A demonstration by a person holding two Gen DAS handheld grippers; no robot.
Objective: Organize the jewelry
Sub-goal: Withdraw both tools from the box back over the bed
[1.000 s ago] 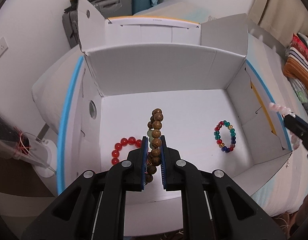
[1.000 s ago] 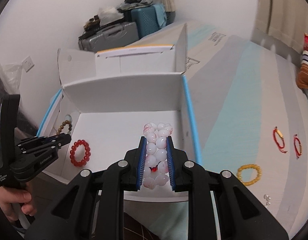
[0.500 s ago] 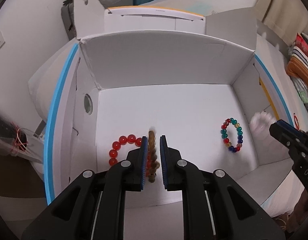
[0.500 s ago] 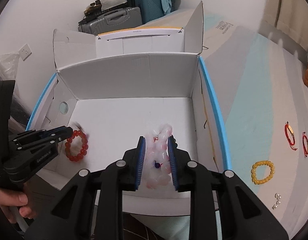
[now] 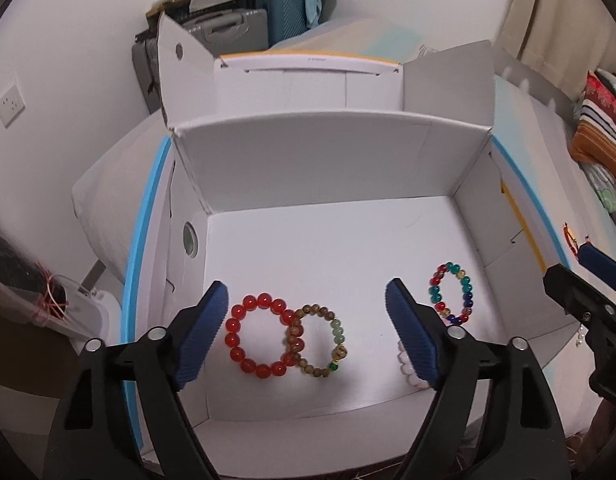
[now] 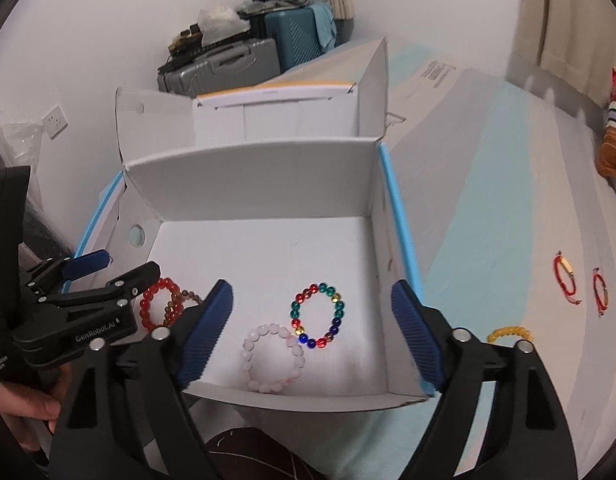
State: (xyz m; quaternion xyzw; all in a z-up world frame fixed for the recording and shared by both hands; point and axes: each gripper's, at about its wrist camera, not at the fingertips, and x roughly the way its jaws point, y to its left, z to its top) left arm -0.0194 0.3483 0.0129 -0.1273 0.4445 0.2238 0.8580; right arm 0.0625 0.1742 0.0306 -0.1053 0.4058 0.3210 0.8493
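An open white cardboard box (image 5: 328, 168) (image 6: 252, 176) holds several bead bracelets. In the left wrist view a red bracelet (image 5: 261, 334) lies beside a brown wooden bracelet (image 5: 317, 340) that touches it, and a multicolour bracelet (image 5: 452, 294) lies to the right. A pale pink bracelet (image 6: 274, 356) lies near the box's front wall, next to the multicolour bracelet (image 6: 318, 316). My left gripper (image 5: 308, 332) is open and empty above the red and brown bracelets. My right gripper (image 6: 312, 332) is open and empty above the pink bracelet.
On the bedcover right of the box lie a yellow bead bracelet (image 6: 510, 334) and two red cord bracelets (image 6: 564, 280) (image 6: 600, 290). Suitcases (image 6: 228, 64) stand against the back wall. Striped cushions (image 5: 604, 128) lie at far right.
Both grippers have opened and let go. The brown bracelet now lies beside the red one, and the pink bracelet lies on the box floor. Both grippers have pulled back a little.
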